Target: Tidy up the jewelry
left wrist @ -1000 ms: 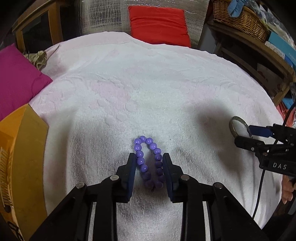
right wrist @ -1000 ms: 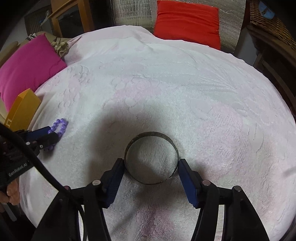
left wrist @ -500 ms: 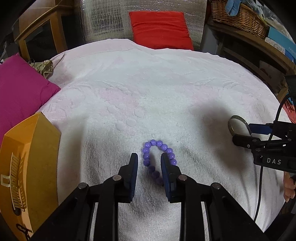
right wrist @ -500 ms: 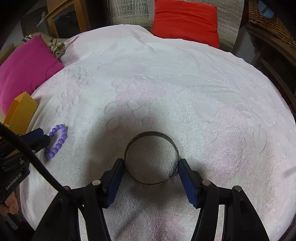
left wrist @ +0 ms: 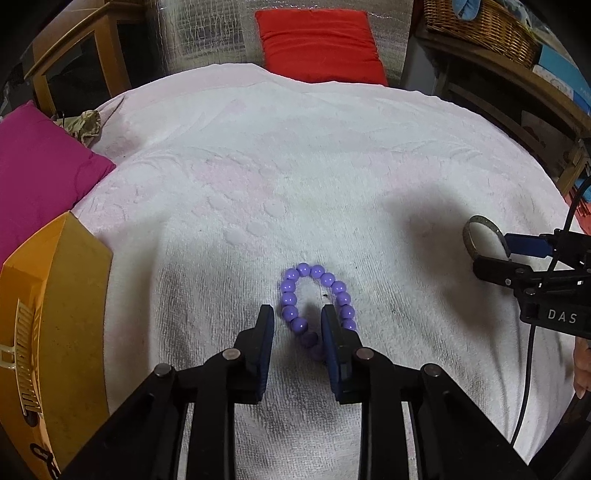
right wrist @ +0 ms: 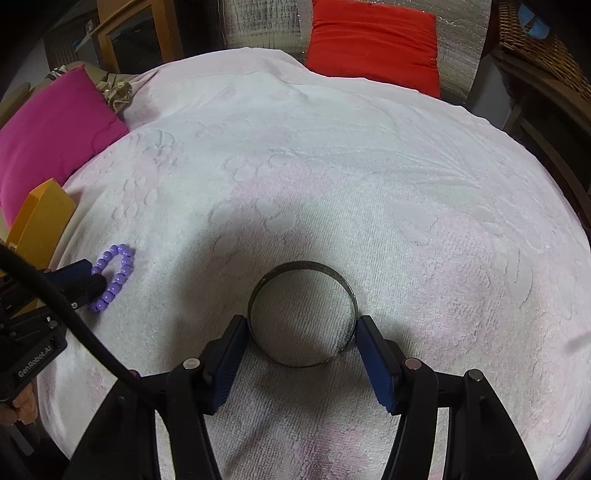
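A purple bead bracelet (left wrist: 314, 295) lies on the white towel (left wrist: 295, 166). My left gripper (left wrist: 297, 314) is low over it, jaws part open; the left strand of beads runs between them and the right strand lies outside the right finger. It also shows in the right wrist view (right wrist: 112, 277). My right gripper (right wrist: 301, 325) holds a dark metal bangle (right wrist: 301, 314) across its width, the pads touching both sides, just above the towel. The bangle shows in the left wrist view (left wrist: 480, 236) at the right.
An orange box (left wrist: 48, 332) with a small comb on it stands at the left edge. A magenta cushion (left wrist: 40, 173) lies at the far left, a red cushion (left wrist: 317, 40) at the back. Wooden shelves and a wicker basket (left wrist: 480, 26) stand at the right.
My left gripper narrowed its jaws and shifted, so only one strand of the beads now lies between them; the bracelet spread wider on the towel. The right gripper and bangle stayed put.
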`<state>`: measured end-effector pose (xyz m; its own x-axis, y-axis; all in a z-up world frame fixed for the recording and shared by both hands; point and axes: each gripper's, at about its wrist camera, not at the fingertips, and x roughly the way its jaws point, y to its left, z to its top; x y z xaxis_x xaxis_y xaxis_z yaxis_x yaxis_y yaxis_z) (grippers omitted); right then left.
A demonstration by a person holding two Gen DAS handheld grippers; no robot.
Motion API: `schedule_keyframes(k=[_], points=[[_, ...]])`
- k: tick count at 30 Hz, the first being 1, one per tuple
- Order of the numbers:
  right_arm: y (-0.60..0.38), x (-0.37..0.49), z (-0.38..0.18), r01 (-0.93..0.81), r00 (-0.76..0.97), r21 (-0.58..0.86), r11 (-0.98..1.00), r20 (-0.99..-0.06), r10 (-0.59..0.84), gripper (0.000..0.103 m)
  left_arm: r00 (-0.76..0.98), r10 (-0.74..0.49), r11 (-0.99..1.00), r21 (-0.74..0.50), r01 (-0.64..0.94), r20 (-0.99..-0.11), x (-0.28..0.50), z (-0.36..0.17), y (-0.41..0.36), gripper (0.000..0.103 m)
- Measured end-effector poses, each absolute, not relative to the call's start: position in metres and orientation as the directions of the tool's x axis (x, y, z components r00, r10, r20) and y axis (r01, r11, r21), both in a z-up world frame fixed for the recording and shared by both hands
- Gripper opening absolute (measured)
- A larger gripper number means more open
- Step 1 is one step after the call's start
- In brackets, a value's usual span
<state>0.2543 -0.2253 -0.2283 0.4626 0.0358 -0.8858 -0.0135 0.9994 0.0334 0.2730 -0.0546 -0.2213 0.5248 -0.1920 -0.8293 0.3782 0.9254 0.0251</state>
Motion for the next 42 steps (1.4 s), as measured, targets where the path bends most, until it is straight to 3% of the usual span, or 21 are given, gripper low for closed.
schedule_keyframes(k=[5, 14, 22, 27, 35, 42], points=[[-0.228, 0.252, -0.229, -0.025, 0.467, 0.036, 0.999, -0.883, 0.044, 0.064, 0.527, -0.182, 0.926, 0.035, 0.375, -0.830, 0.274, -0.222, -0.056, 0.028], [-0.231, 0.248, -0.228, -0.038, 0.470, 0.032, 0.999, -0.881, 0.046, 0.064, 0.542, -0.145, 0.928, 0.076, 0.364, -0.828, 0.274, -0.226, -0.057, 0.044], [-0.230, 0.248, -0.228, -0.040, 0.472, 0.029, 0.999, -0.881, 0.044, 0.064, 0.547, -0.121, 0.936, 0.088, 0.341, -0.828, 0.278, -0.230, -0.052, 0.063], [-0.229, 0.248, -0.229, -0.038, 0.472, 0.025, 0.999, -0.881, 0.040, 0.065, 0.543, -0.121, 0.948, 0.065, 0.310, -0.831, 0.283, -0.235, -0.042, 0.082], [-0.230, 0.248, -0.228, -0.041, 0.473, 0.026, 0.999, -0.880, 0.042, 0.065, 0.557, -0.124, 0.955, 0.054, 0.292, -0.821, 0.279, -0.238, -0.037, 0.088], [-0.232, 0.246, -0.228, -0.048, 0.475, 0.029, 0.998, -0.878, 0.048, 0.063, 0.571, -0.103, 0.939, 0.111, 0.327, -0.815, 0.278, -0.231, -0.050, 0.087]])
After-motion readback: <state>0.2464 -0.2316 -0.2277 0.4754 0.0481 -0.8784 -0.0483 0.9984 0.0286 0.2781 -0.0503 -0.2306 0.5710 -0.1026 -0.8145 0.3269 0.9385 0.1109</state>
